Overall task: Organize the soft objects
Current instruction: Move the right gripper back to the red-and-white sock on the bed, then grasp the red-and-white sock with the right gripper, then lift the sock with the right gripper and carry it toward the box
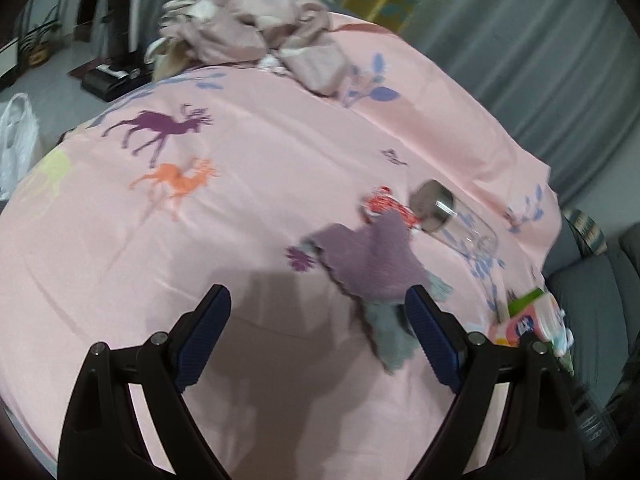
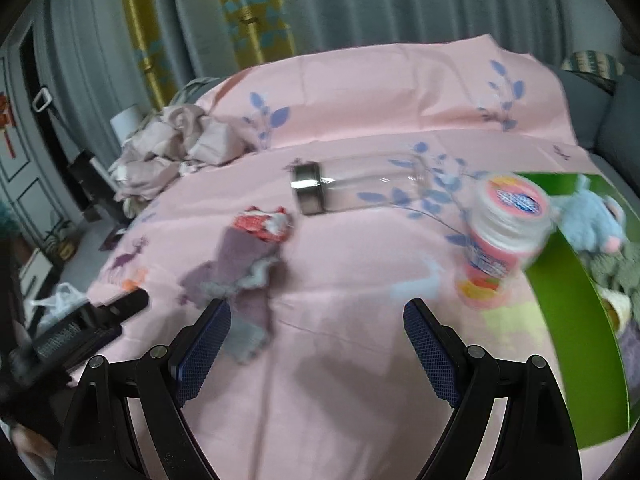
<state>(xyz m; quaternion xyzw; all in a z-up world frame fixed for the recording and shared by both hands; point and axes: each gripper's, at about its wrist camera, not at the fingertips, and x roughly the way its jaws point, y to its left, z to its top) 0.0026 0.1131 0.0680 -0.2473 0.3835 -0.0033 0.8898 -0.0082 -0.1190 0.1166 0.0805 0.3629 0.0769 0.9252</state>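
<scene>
Both grippers are seen spread wide and empty above the pink sheet [image 1: 260,220]: the left gripper [image 1: 318,298] and the right gripper [image 2: 317,311]. Just ahead, the purple knitted cloth [image 1: 372,256] lies flat on the sheet, its grey edge beside the left gripper's right finger. It is judged light, limp and non-slip; a pinch at a raised corner or fold is advised. Beyond it lie a red knitted piece [image 2: 266,222] and a glass bottle [image 2: 360,190], judged fragile. Blur obscures detail. The green bin [image 2: 572,320] is cut off; its contents are partly hidden.
</scene>
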